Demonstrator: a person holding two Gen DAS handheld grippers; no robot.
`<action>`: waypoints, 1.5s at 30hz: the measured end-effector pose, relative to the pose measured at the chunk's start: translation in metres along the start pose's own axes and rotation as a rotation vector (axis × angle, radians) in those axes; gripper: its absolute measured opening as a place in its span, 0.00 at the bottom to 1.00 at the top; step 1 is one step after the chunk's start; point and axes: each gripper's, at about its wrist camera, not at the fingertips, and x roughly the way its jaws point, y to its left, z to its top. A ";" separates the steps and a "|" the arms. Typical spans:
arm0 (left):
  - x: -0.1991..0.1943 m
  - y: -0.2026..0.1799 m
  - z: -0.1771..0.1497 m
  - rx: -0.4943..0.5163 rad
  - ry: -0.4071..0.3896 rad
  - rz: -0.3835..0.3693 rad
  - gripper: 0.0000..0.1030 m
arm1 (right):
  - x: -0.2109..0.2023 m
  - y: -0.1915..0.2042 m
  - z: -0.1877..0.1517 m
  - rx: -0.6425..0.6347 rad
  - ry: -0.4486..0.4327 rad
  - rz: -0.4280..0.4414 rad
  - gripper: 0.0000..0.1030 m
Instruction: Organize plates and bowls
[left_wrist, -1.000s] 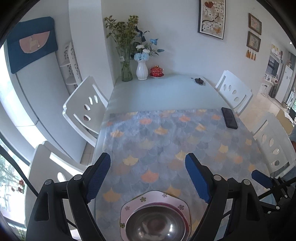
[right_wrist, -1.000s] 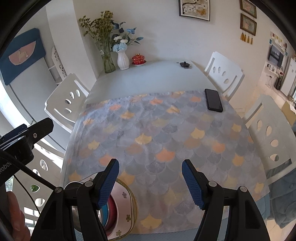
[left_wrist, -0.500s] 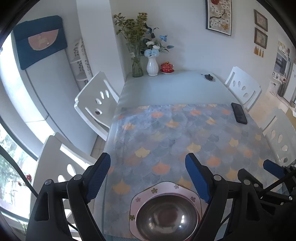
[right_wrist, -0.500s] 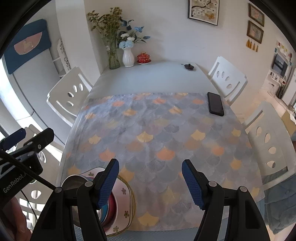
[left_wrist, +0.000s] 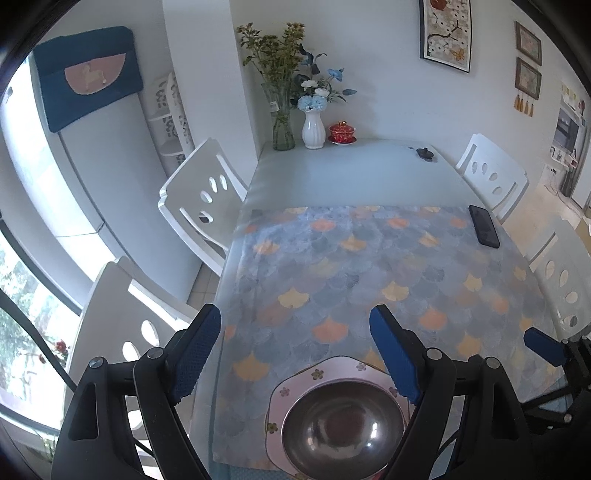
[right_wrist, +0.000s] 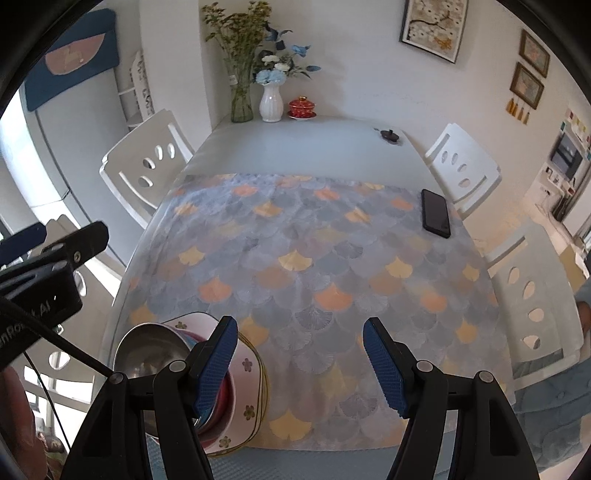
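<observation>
A stack of dishes stands near the table's front left corner on the patterned cloth. A steel bowl tops it, nested in red and blue bowls on a pink flowered plate. My left gripper hovers above the stack, open, with nothing between its blue pads. My right gripper is open over bare cloth, just right of the steel bowl and the flowered plate. The left gripper's body shows at the left edge of the right wrist view.
A black phone lies on the cloth's right side. Vases with flowers, a red lidded cup and a small dark lid stand at the table's far end. White chairs flank both long sides.
Both views have shifted a little, and the stack now sits more central under the left gripper. The right gripper has rolled and slid sideways. Both stay open.
</observation>
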 end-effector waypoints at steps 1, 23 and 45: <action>0.001 0.001 0.000 -0.001 0.002 -0.003 0.79 | 0.000 0.002 -0.001 -0.009 0.000 -0.006 0.66; 0.014 0.010 0.001 -0.060 0.030 -0.040 0.79 | 0.002 0.026 0.002 -0.052 -0.005 -0.089 0.66; 0.013 0.002 -0.001 -0.027 0.041 -0.032 0.79 | 0.006 0.021 -0.005 -0.024 0.007 -0.100 0.66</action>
